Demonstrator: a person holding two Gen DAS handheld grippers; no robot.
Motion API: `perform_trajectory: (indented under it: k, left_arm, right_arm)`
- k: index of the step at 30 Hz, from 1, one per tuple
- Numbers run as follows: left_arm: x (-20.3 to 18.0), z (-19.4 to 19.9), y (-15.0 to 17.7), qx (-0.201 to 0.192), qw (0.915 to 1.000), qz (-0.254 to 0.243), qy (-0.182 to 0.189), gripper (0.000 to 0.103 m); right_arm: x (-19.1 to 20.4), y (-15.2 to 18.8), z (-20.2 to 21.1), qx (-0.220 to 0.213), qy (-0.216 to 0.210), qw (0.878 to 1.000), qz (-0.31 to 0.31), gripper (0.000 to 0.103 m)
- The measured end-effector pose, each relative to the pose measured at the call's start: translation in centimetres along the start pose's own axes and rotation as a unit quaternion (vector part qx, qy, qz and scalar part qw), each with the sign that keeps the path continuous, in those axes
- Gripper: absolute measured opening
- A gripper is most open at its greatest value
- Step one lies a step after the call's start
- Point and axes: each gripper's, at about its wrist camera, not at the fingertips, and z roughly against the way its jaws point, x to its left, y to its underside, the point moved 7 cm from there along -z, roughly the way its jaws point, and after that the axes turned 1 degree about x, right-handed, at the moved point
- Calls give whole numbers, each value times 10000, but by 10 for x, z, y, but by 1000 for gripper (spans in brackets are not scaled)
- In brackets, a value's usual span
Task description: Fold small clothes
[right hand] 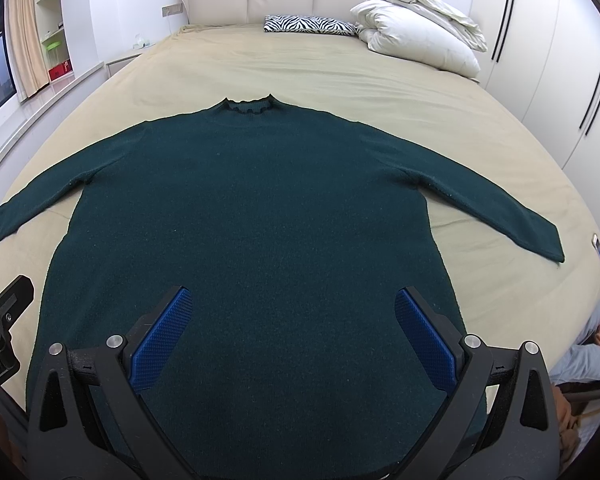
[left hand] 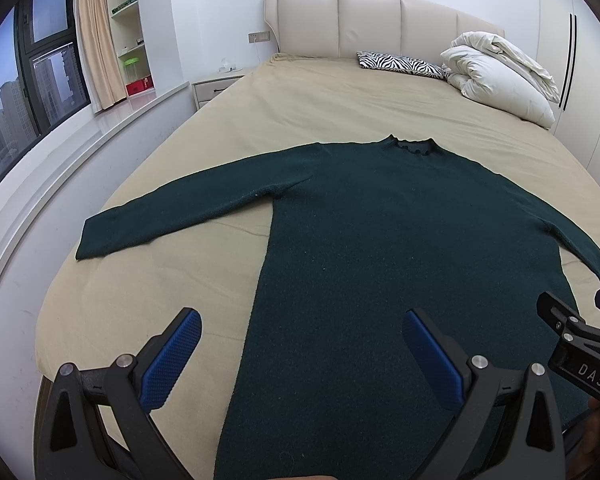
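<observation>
one sweater (right hand: 252,216), one zebra pillow (right hand: 310,24), perhaps one duvet (right hand: 420,28)

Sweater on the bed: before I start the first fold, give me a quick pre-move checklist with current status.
1. Sweater lies flat, collar away from the grippers: ok.
2. Both sleeves spread outward, left sleeve and right sleeve: ok.
3. Left gripper open, nothing held: ok.
4. Right gripper open, nothing held: ok.
5. Bed sheet beyond the collar free for folding; pillow and duvet sit far back: ok.
6. Bottom hem straight: cannot tell, hidden behind the grippers.
</observation>
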Motion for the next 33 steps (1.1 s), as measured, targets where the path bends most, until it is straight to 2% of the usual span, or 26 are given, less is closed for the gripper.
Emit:
perform_trajectory:
  k: [27,30,33]
  left_arm:
    - [-2,0,3,11,10000,44,-42,103]
    - [-3,0,2,-45,9999,45,-85,103]
    - [-7,6,-1,-342,9991,-77,-242,103]
  right_arm:
    - [-2,7,-4,33,5,10000,-31,103]
    - [-10,6,-4,-9,-54,9999,-150,103]
    - [-34,0,0,-224,-259,9979,-542,103]
